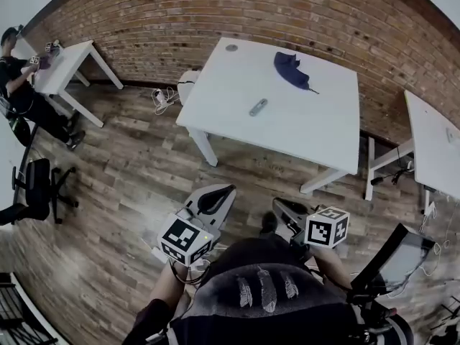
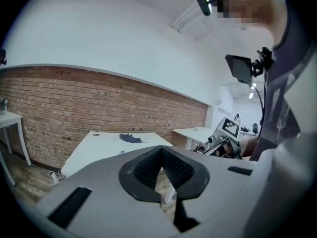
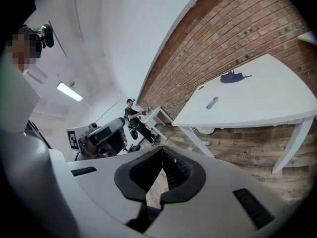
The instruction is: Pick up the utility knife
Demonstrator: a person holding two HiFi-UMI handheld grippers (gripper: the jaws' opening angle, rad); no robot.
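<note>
The utility knife, a small grey bar, lies flat near the middle of the white table, far ahead of both grippers. A dark blue cloth-like thing rests further back on that table. My left gripper and right gripper hover over the wooden floor close to the person's body, both shut with nothing in them. In the left gripper view the jaws meet, and the knife shows small on the table. The right gripper view shows closed jaws and the knife far off.
A brick wall runs behind the table. A second white table stands at the back left with a seated person and an office chair. Another white table is at the right. Cables and a white object lie on the floor.
</note>
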